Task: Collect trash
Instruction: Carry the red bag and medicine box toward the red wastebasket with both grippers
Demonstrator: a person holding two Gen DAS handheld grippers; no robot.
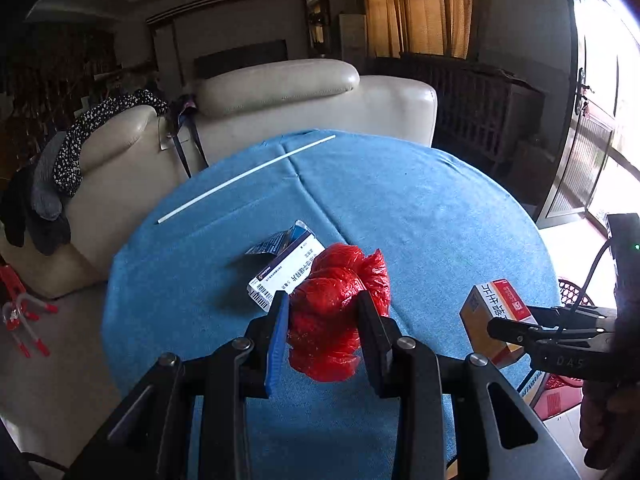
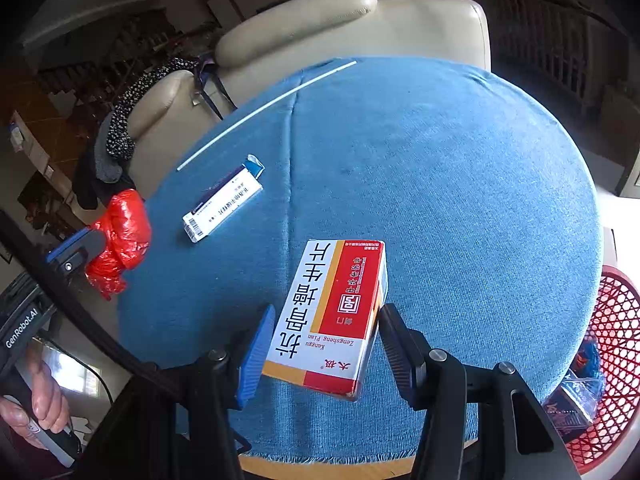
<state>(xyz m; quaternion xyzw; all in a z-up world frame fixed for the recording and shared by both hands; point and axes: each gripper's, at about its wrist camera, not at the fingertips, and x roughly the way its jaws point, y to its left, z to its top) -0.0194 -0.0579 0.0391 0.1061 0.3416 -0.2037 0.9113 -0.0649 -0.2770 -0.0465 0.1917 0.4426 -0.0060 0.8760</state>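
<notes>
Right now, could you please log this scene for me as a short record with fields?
left gripper: shut on red bag
right gripper: shut on orange box
still on table: blue box, white stick
bin: red basket at the table's right, some trash inside

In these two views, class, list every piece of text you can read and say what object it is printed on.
"Kangu Zengsheng Pian": red, white and orange medicine box held in the right gripper, beside large Chinese characters.
"GenRobot.AI": body of the left gripper.
"DAS": side of the right gripper, seen from the left wrist view.
Blue and white box: barcode and print too small to read.
</notes>
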